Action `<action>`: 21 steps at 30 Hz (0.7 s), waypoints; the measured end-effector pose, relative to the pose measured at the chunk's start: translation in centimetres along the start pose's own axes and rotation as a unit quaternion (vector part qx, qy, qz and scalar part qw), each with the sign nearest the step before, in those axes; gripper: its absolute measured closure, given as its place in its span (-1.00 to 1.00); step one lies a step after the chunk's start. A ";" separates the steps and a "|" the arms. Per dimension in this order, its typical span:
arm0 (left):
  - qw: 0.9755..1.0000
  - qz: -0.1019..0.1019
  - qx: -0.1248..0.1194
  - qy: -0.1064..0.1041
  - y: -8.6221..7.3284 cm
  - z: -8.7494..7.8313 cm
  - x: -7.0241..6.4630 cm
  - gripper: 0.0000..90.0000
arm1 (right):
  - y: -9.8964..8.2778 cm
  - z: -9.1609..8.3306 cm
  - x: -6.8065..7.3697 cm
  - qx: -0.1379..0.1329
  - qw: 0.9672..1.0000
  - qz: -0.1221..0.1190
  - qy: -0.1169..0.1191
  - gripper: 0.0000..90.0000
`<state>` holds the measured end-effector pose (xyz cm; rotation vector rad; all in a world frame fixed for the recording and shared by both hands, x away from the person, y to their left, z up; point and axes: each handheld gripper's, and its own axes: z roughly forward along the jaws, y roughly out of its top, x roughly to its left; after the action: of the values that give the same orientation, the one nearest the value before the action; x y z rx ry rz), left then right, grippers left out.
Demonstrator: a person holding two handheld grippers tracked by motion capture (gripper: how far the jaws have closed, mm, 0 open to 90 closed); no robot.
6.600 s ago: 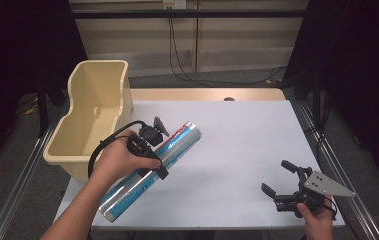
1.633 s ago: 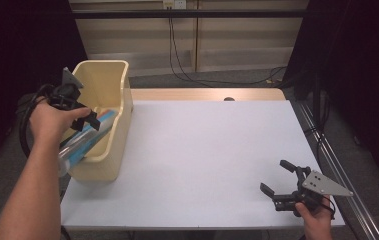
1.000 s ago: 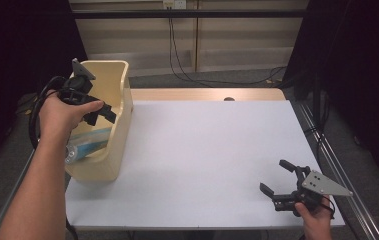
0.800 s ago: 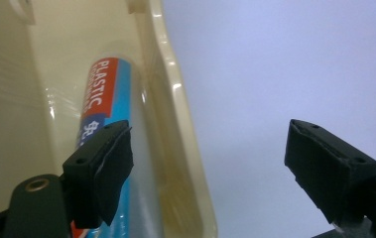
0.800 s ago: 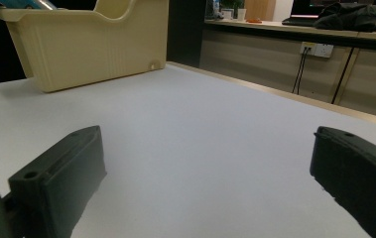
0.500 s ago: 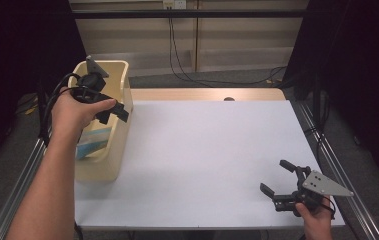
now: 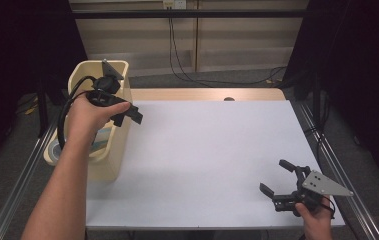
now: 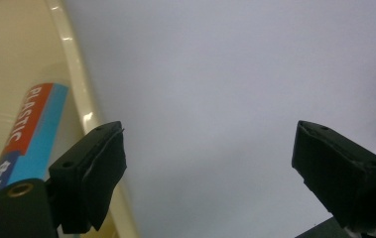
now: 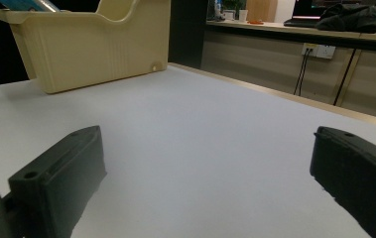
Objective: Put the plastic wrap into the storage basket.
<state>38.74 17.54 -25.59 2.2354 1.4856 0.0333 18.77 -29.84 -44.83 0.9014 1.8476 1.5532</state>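
Note:
A long blue and silver roll (image 7: 103, 137) with a red and blue label (image 8: 28, 130) lies slanted inside the cream bin (image 7: 111, 161) at the table's left edge. My left gripper (image 7: 128, 117) hovers over the bin's right rim (image 8: 84, 115), its jaws reaching out above the white tabletop (image 7: 212, 150). Its jaws have just been opening and are open, with nothing between them (image 8: 208, 173). My right gripper (image 7: 275, 176) rests low near the front right corner, open and empty (image 9: 205, 183). It faces the bin (image 9: 86, 44), where the roll's end (image 9: 27, 4) pokes above the rim.
A wooden strip (image 7: 202, 94) runs along the table's far edge. Metal rails (image 7: 334, 165) flank the table on both sides. Cables (image 7: 177, 55) hang down the panel behind. A black cable (image 7: 69, 107) loops from my left gripper over the bin.
My left hand has moved right, from over the bin's inside to its right rim, and its jaws have widened. The roll stays in the bin. The right gripper has not moved.

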 end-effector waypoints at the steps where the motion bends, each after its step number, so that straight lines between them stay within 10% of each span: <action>1: 1.000 0.002 0.001 -0.003 0.1 0.1 -0.3 -0.71 | 0.0 0.0 0.0 -0.001 1.000 0.001 -0.001 -0.99; 21: 0.998 0.042 -0.011 -0.044 -0.2 2.6 -3.0 -0.82 | 0.0 0.0 -0.1 -0.002 1.000 -0.001 -0.001 -0.99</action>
<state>37.97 14.08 -27.32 2.2509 1.3388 -0.0220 18.80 -29.95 -44.82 0.8990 1.8435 1.5523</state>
